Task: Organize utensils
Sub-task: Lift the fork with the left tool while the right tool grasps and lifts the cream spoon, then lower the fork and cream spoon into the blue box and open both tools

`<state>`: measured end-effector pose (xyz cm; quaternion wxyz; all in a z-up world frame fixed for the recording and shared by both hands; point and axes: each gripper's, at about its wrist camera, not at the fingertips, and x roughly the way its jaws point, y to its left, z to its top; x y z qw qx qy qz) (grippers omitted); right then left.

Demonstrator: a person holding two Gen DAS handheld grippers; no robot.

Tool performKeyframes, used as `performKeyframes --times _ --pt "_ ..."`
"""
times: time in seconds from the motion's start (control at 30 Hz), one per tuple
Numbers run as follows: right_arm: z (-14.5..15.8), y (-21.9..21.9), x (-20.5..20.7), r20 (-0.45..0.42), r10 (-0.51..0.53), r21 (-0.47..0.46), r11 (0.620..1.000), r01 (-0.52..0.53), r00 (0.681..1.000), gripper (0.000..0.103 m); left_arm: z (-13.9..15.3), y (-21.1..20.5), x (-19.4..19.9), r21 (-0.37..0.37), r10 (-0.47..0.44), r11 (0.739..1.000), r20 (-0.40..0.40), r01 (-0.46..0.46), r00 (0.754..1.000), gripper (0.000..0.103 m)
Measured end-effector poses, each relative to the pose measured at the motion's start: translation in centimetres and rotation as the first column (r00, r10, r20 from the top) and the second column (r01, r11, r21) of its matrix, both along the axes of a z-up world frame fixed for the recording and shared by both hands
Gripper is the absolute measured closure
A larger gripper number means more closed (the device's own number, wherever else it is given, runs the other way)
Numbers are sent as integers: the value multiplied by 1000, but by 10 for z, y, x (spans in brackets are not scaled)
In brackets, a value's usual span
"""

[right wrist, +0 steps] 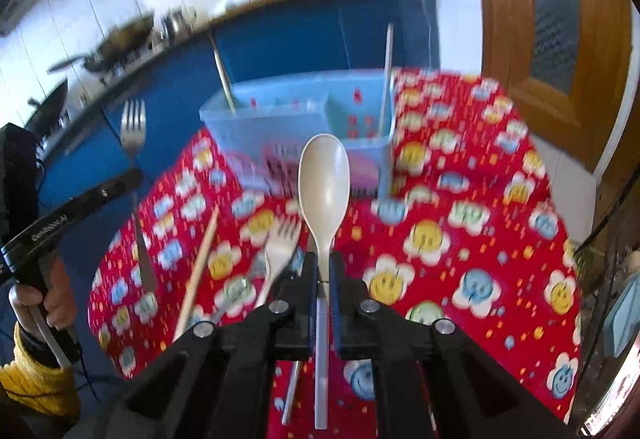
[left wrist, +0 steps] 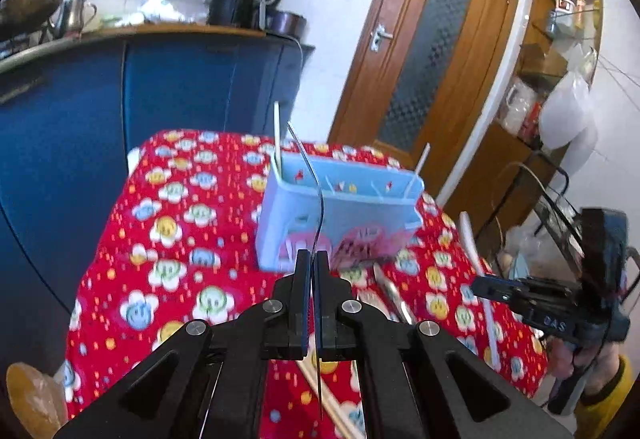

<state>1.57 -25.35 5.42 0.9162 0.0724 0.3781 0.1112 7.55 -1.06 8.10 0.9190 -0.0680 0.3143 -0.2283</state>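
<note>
Left wrist view: left gripper [left wrist: 311, 259] clamps a metal fork [left wrist: 318, 215] edge-on, held above the floral tablecloth [left wrist: 168, 223], near the blue utensil caddy [left wrist: 340, 215]; right gripper [right wrist: 323, 263] pinches a beige spoon [right wrist: 324, 179], bowl up, facing the caddy's near wall

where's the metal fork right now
In the right wrist view it's at the left, the metal fork held upright in the left gripper, above the red tablecloth's left edge, left of the blue organizer.
</note>
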Motion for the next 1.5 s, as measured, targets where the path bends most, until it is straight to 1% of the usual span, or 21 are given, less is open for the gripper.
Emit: performKeyframes --times 0.1,0.3,0.47,0.63,0.7,0.8,0.93,1.0,1.13,1.27,1.5 --pt "10 -1 -3 89 -24 -2 1000 25 996 96 9 -5 7 -5 23 1000 35 -23 999 102" --pt "19 -5 0 170 -40 32 999 35 985 96 29 -13 24 -17 54 998 117 -53 992 102" --pt "20 -11 5 204 -53 71 997 39 978 96 46 -21 40 -22 84 996 200 -81 976 102" --pt "16 -11 15 219 -42 87 996 24 975 96 57 -29 57 -43 127 992 294 -119 947 102" --pt "15 -11 20 227 -37 83 996 18 973 96 60 -31 64 -58 141 990 319 -129 937 102" --pt "16 -12 25 241 -38 80 997 19 970 96 63 -32 75 -86 159 987 330 -138 931 102" --pt "19 -15 32 265 -45 87 996 23 963 96 57 -34 87 -101 180 983 342 -154 922 102" --pt "21 -15 36 278 -44 86 996 21 960 96 49 -36 92 -98 167 985 337 -142 927 102" --pt "23 -17 47 302 -55 106 994 24 952 95 32 -37 96 -87 168 985 337 -147 926 102" --pt "27 -17 58 332 -75 124 992 35 940 95 16 -36 98 -86 168 985 320 -148 932 102" --pt "39 -10 82 434 -120 130 989 69 893 95 1 -33 97 -82 169 985 323 -150 931 102"
